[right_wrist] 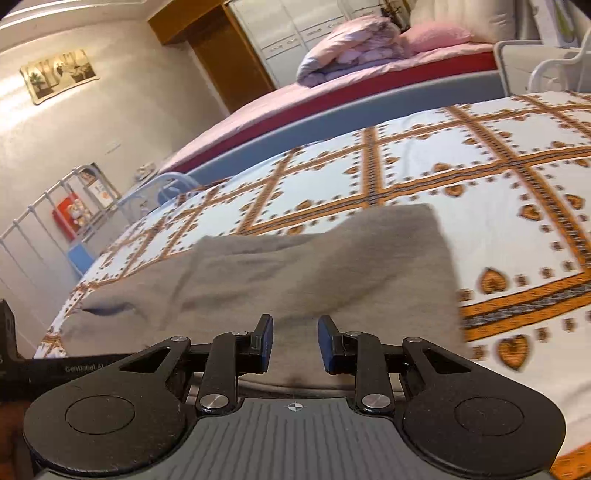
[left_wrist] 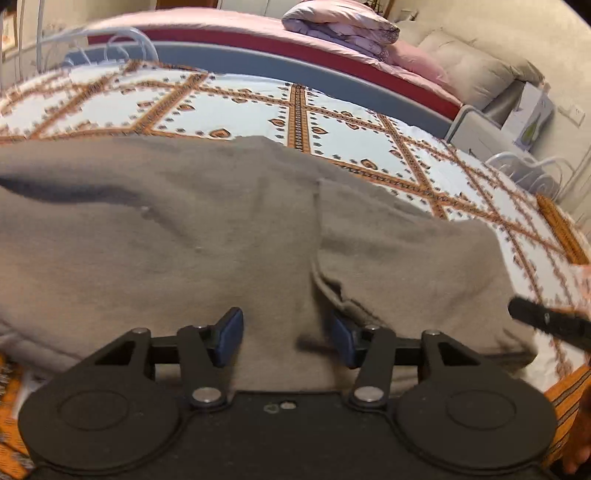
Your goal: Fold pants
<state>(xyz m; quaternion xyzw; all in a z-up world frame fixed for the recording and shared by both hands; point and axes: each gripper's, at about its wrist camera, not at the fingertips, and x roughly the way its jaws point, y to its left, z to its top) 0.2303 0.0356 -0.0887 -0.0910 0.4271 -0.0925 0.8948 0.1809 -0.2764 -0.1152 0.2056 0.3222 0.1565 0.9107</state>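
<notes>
Grey-brown pants (left_wrist: 166, 240) lie spread across the patterned orange-and-white bedspread (left_wrist: 221, 110). One layer is folded over, its edge running down the middle of the left wrist view. My left gripper (left_wrist: 286, 338) hovers low over the near edge of the pants with its jaws apart; cloth lies between them, and a fold covers part of the right pad (left_wrist: 341, 336). In the right wrist view the pants (right_wrist: 295, 266) stretch away to a squared end. My right gripper (right_wrist: 295, 343) stands open just above their near edge, with nothing pinched.
A second bed with a pink sheet and a folded quilt (left_wrist: 340, 29) stands behind. A white metal bed rail (right_wrist: 44, 221) runs along the left end. Bare bedspread (right_wrist: 498, 192) lies beyond and right of the pants. A hand (left_wrist: 580, 443) shows at the lower right.
</notes>
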